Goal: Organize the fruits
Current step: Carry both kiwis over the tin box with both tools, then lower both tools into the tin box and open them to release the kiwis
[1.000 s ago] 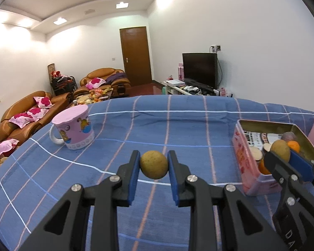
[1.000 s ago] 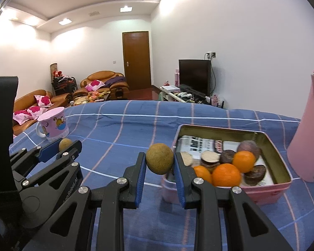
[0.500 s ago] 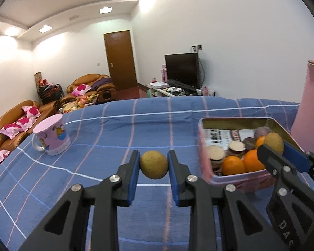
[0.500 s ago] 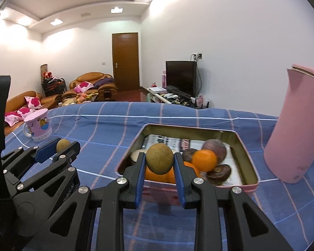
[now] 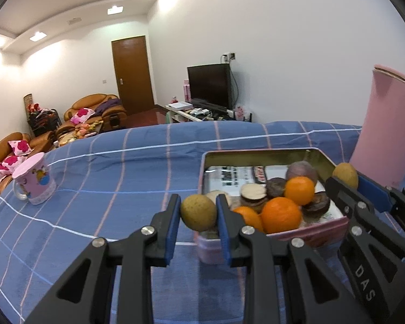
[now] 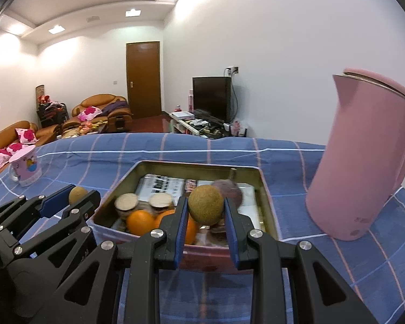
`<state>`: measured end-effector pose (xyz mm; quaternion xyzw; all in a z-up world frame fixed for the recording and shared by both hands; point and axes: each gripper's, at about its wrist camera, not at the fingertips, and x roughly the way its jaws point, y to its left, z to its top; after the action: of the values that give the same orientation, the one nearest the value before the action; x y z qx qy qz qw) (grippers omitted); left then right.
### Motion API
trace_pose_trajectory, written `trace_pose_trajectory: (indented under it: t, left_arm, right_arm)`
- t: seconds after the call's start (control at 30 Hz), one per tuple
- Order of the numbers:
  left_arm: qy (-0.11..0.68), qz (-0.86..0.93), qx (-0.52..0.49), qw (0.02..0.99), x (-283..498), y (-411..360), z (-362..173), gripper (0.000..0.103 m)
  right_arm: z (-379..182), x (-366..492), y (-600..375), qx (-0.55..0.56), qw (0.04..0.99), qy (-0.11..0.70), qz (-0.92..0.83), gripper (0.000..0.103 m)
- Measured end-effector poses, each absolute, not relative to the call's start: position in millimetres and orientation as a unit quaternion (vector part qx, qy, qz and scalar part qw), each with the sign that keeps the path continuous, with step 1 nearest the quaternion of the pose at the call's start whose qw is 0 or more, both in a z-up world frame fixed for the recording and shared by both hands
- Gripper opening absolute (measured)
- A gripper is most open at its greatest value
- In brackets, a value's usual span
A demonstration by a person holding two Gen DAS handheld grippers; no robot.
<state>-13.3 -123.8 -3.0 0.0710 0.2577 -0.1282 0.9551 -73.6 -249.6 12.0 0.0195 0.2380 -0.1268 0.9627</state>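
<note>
Over the near rim of the pink tin [image 6: 264, 189], the brown round fruit [image 6: 205, 204] sits clamped in your right hand-held gripper [image 6: 205, 216], already above the oranges [image 6: 139, 222]. Your left hand-held gripper [image 5: 198, 217] grips a second brown fruit [image 5: 198, 212] at the tin's near left corner, so the tin lies ahead and rightward; the right is nearer.

- White walls [image 5: 297, 40] and a stepped ceiling with recessed lights [image 5: 115, 10], glowing.
- Straight ahead beyond the gripper, a brown wooden door [image 5: 132, 74].
- Ahead to its right, a dark television [image 6: 212, 95] on a low stand.
- Far left, orange-brown sofas [image 5: 97, 108] with pink floral cushions.
</note>
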Motion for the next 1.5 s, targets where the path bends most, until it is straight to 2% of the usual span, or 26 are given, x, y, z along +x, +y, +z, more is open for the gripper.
trace_pose_trajectory:
  t: [0.9,1.5]
  left_arm:
    - [0.306,-0.160,0.050,0.937,32.9,-169.9,-9.3,0.028]
    - [0.352,-0.161,0.045,0.921,65.3,-175.5,-18.5,0.028]
  right_arm:
    - [15.2,-35.7,-294.9,0.018,0.952,0.237,-0.191,0.028]
    - [3.4,10.5,-300.1,0.042,0.945,0.291,-0.140,0.028]
